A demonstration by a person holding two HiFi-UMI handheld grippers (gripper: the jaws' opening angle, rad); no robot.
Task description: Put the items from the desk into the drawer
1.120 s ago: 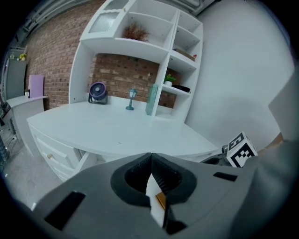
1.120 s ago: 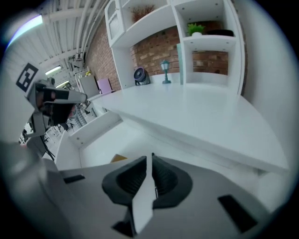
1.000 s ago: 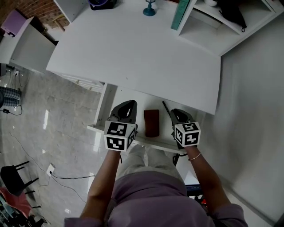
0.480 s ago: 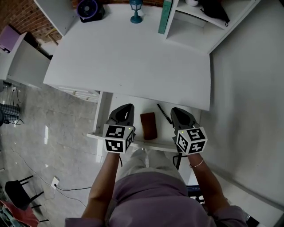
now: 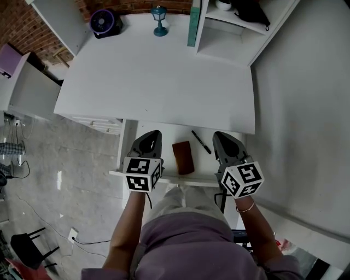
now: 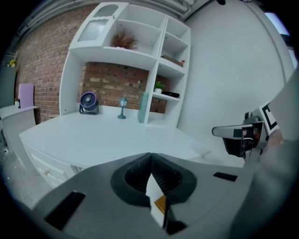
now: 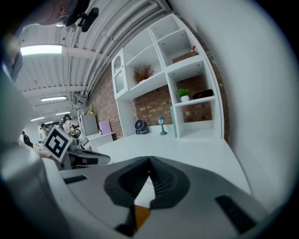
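Lying in the pulled-out drawer (image 5: pixel 164 133) under the table's (image 5: pixel 158 82) front edge:
- one brown flat case (image 5: pixel 182 157), near the middle of the drawer
- one black pen (image 5: pixel 201 141), just to the right of the case, slanted and apart from it

Grippers:
- Left gripper (image 5: pixel 155 134): over the drawer's left part, beside the case. Its jaws are pressed together with nothing between them.
- Right gripper (image 5: pixel 220 136): over the drawer's right part, beside the pen. Its jaws are likewise pressed together and empty.

Table: the front and middle carry nothing. Along the back edge stand:
- a small purple fan (image 5: pixel 101 23)
- a little blue lamp (image 5: pixel 159 13)
- an upright teal book (image 5: pixel 193 24), set against the white shelf unit (image 5: pixel 229 38)

Progress, as a judgement:
- The loose items appear to be stowed already, since both lie in the drawer and neither gripper holds anything.
- The three things at the back look like fixtures of the table rather than items to clear, though that cannot be settled from here.
- If they do count, they remain to be moved.
- Otherwise the only step left seems to be pushing the open drawer shut.
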